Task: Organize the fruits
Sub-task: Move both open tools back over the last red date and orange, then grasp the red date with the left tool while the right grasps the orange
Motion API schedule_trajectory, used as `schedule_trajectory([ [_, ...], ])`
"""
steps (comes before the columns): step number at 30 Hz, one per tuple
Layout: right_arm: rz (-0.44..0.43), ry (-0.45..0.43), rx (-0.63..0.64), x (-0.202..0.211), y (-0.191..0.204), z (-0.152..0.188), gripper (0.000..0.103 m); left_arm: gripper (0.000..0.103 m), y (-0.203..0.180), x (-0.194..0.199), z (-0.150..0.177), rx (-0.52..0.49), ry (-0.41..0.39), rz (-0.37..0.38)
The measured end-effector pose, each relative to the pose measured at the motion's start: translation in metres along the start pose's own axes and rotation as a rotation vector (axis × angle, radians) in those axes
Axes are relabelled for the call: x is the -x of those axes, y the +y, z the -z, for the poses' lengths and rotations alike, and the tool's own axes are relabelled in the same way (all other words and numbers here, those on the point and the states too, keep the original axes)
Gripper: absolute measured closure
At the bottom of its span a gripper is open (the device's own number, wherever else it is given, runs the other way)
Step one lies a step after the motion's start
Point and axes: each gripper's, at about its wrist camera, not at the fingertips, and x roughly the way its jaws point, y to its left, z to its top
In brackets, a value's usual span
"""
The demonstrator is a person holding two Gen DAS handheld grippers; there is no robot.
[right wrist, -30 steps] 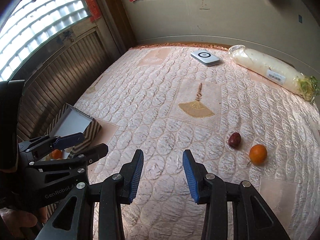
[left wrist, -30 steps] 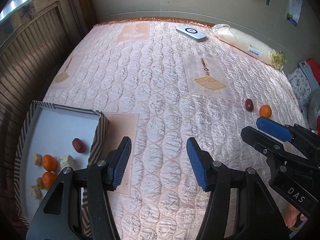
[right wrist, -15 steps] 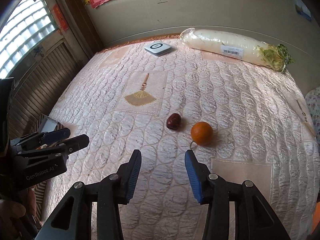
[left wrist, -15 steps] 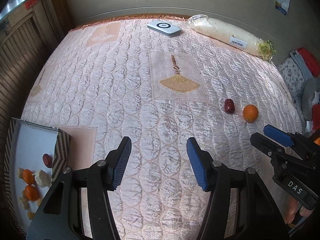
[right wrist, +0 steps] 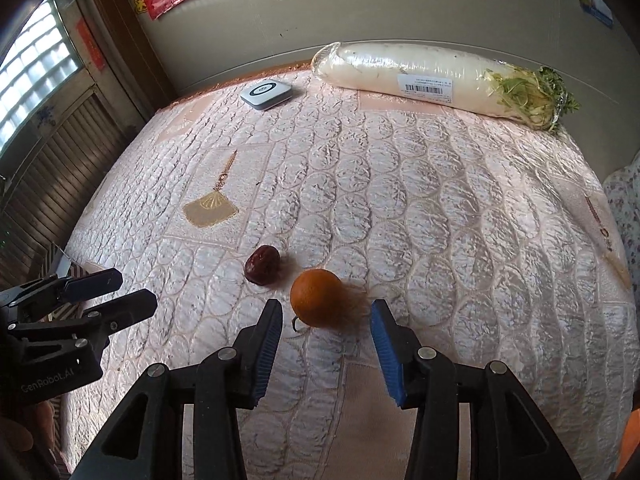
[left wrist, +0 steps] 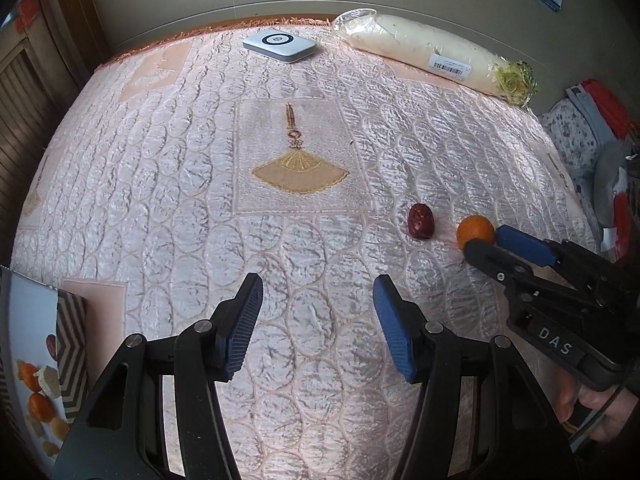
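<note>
Two fruits lie loose on the pink quilted cover (right wrist: 440,208): an orange (right wrist: 316,298) and a dark red date (right wrist: 262,264), the date just beside the orange at its ten o'clock in my right wrist view. My right gripper (right wrist: 325,346) points down at the orange, which sits at twelve o'clock just ahead of the blue pads (right wrist: 266,354); the jaws stand apart, pressing on nothing, and I cannot tell whether the fruit is level with the tips or just beyond them. My left gripper (left wrist: 318,326) hangs over bare quilt with its jaws released and nothing between them; from its camera the date (left wrist: 420,222) lies at about two o'clock and the orange (left wrist: 475,232) farther out the same way, with the right gripper's tips up against it. At eight o'clock in that view sits a box (left wrist: 72,356) with a zigzag-patterned wall, holding small oranges (left wrist: 40,406), a date and pale chunks. At the far edge, near twelve o'clock, rest a white flat device (left wrist: 279,46) and a wrapped white radish (left wrist: 432,54).
</note>
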Motion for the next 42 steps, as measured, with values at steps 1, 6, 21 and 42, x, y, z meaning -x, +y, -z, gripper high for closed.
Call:
schedule_trajectory([
  [1,-0.009,0.009,0.005,-0.005,0.0,-0.002,0.059,0.045,-0.002,-0.002,-0.002,-0.003,0.004,0.005],
  [6,-0.021,0.007,0.015,-0.008,-0.004,-0.002,0.073,0.045,-0.016,-0.01,-0.015,-0.028,-0.002,0.05],
  [21,0.008,-0.046,-0.088,0.029,-0.046,0.013,0.073,0.053,-0.057,-0.051,-0.039,-0.104,0.034,0.137],
  [42,-0.069,-0.027,0.015,0.032,0.021,0.015,0.073,0.083,0.008,-0.001,0.003,0.023,-0.009,0.055],
])
